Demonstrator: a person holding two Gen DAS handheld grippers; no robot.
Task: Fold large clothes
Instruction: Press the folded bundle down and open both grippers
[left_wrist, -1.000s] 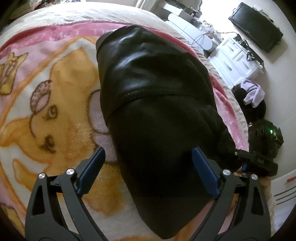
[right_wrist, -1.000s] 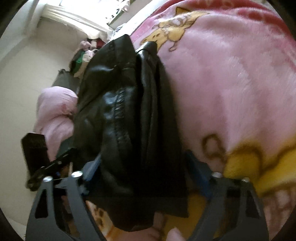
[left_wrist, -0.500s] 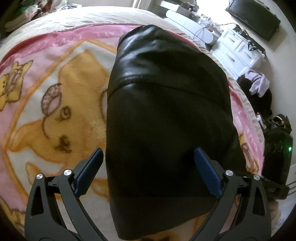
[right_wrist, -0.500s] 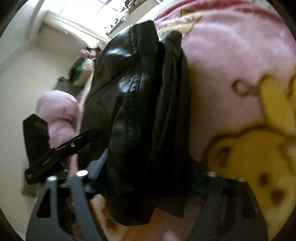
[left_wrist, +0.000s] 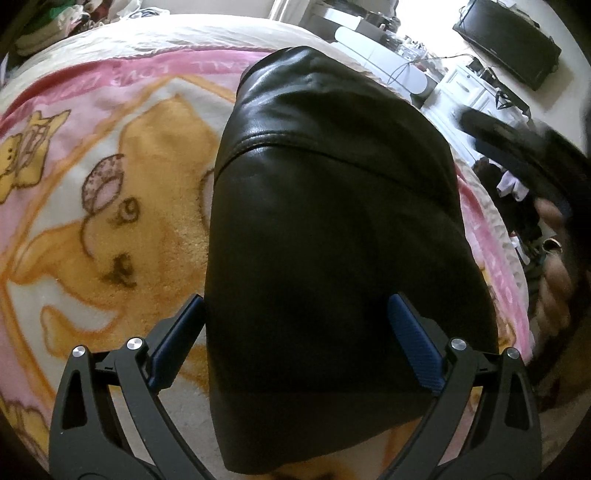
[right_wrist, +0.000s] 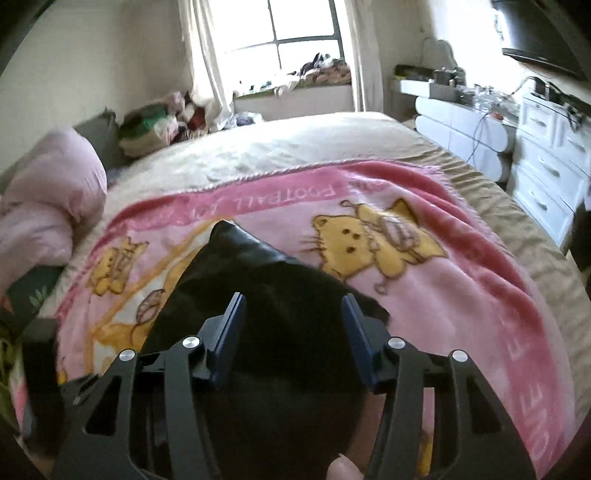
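A black leather jacket lies folded on a pink cartoon blanket on the bed. My left gripper hovers low over the jacket's near end, open wide, and its blue pads stand clear of the leather. My right gripper is raised above the jacket and looks along the bed. Its jaws are closing with nothing between them, and the jacket lies well beneath. In the left wrist view the right gripper shows as a dark blur at the right edge, with a hand below it.
The pink blanket covers a beige bedspread. A pink duvet roll sits at the bed's left. White drawers stand along the right wall. A clothes pile lies by the window.
My right gripper let go of the jacket's folded edge, rose, rolled level and drew back. The jacket has settled flat. My left gripper has stayed put, open.
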